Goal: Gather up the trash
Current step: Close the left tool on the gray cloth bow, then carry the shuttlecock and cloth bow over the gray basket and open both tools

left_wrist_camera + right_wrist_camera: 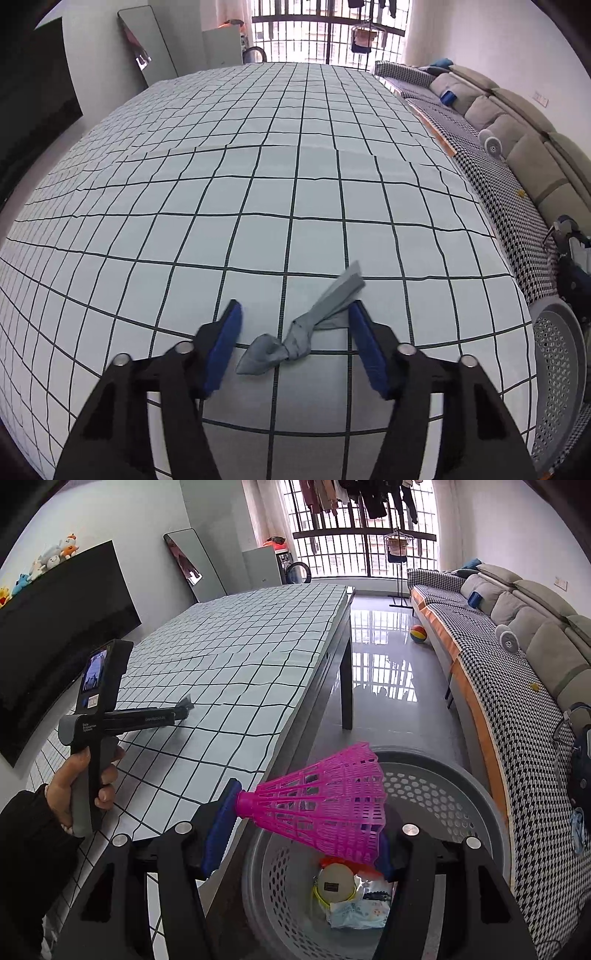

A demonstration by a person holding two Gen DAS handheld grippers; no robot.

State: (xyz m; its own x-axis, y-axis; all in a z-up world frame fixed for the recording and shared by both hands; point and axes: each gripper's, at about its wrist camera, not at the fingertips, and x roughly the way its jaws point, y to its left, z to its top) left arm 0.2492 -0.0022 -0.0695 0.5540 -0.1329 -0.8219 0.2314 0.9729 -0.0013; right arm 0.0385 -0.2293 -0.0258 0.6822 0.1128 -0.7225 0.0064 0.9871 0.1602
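1. Presently we find the left gripper with its blue-padded fingers spread wide apart, poised low over the grid-patterned tablecloth.
2. Between those fingers lies a knotted strip of grey cloth, flat on the tablecloth. Its long tail runs up and to the right, passing just beside the right finger; we cannot tell whether it touches the pad.
3. From the right wrist view we see the left gripper held in a hand in a dark sleeve, its tip at the grey cloth strip near the table's near end.
4. We record the right gripper clamped on a pink plastic shuttlecock: the cork end bears on the left pad, the skirt rim reaches the right pad.
5. Directly below the shuttlecock stands a grey perforated basket on the floor, just beside the table's edge. The same basket shows at the right margin of the left wrist view.
6. Inside the basket we note a pale round item with a yellow band, a crumpled printed wrapper and a scrap of red material whose nature we cannot determine.
7. Beyond, a sofa with a houndstooth cover lines the right wall, and a coloured ball rests on the glossy floor in front of it.
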